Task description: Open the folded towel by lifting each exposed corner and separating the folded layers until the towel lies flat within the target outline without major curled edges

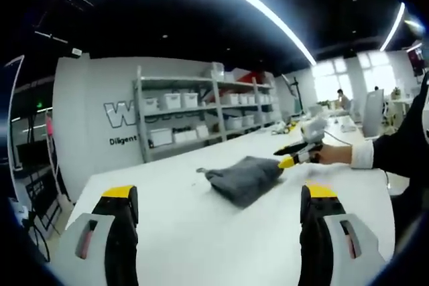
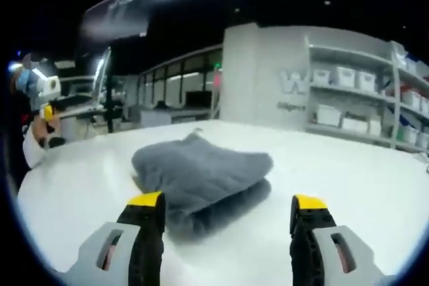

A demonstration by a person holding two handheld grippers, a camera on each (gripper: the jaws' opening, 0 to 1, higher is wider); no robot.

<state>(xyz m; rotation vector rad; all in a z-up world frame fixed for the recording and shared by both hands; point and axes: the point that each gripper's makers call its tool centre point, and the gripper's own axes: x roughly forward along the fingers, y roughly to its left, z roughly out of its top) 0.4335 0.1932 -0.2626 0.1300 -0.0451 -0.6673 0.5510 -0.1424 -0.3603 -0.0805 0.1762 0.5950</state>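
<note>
We hold both claws spread and empty over a white table (image 2: pixel 348 172), the grey towel (image 2: pixel 201 175) not yet touched. In the right gripper view the right claw (image 2: pixel 224 222) stands with its yellow-tipped jaws wide apart, and the towel lies just ahead of them, nearer the left jaw, its folded layers stacked and a rounded fold facing us. A small tab or corner sticks up at the far edge of the towel, beyond the claw.

In the left gripper view the left claw (image 1: pixel 218 209) is likewise open with nothing between its jaws, and the towel (image 1: pixel 244 177) sits well ahead of it, a little toward its right jaw. The right claw (image 1: pixel 295 155) comes in from that side, its tips close to the towel's near edge; a person's hand and dark sleeve follow it. Shelving with white bins (image 1: pixel 194 115) stands far behind.

We judge the towel soft, light and limp, thick enough to sag and drag on itself, and unlikely to slip from a pinch. The upper layer's exposed corner looks the place to take hold, pinching one layer only, while the other claw pins the layer beneath. We see no target outline on the table.
</note>
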